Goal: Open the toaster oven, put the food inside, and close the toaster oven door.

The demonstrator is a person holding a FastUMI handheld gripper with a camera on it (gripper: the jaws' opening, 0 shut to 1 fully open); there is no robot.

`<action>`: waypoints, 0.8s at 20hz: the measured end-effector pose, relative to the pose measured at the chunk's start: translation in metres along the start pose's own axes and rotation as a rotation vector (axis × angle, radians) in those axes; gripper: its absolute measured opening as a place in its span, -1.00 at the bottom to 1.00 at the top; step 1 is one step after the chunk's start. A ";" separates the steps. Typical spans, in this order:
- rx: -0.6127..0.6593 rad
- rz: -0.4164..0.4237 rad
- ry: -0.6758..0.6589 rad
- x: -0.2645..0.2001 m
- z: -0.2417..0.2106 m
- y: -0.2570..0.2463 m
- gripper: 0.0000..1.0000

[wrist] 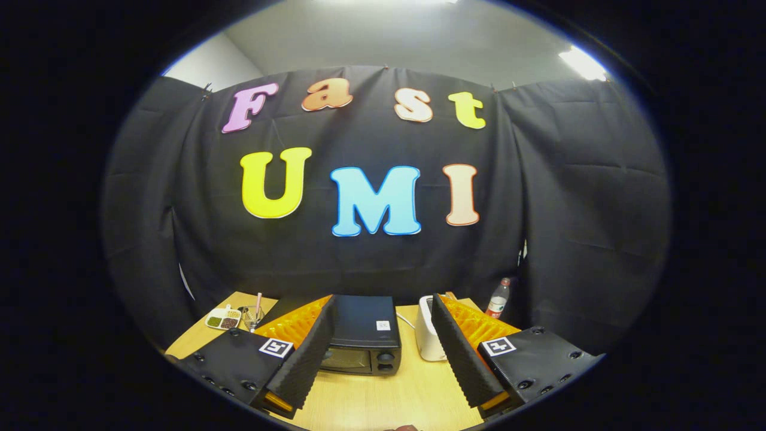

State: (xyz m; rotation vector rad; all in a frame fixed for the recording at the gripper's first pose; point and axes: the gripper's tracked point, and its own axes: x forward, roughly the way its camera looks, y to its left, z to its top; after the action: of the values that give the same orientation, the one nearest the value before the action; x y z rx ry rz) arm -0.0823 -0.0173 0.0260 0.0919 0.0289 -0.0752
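A black toaster oven (pixel 364 335) stands on the wooden table (pixel 383 395), its door shut and its knobs on the right of its front. It sits beyond and between the fingers, partly hidden behind the left finger. My gripper (pixel 383 350) is held high above the table, open wide, with nothing between its fingers (pixel 311 353). The food may be in the small white dish (pixel 223 319) at the table's far left, which holds green and dark portions; too small to tell.
A white toaster-like appliance (pixel 428 336) stands just right of the oven. A clear bottle with a red cap (pixel 498 298) is at the back right. A glass with a pink straw (pixel 254 314) stands beside the dish.
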 end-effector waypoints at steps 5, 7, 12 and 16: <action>0.048 -0.025 0.007 -0.002 -0.020 -0.064 0.97; 0.056 -0.012 0.004 0.005 -0.027 -0.080 0.97; 0.048 0.050 0.024 0.030 -0.036 -0.103 0.97; 0.021 0.134 0.029 0.041 -0.033 -0.095 0.97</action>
State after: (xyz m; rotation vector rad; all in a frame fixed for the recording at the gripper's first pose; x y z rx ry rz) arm -0.0498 -0.1120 -0.0167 0.1158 0.0504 0.0594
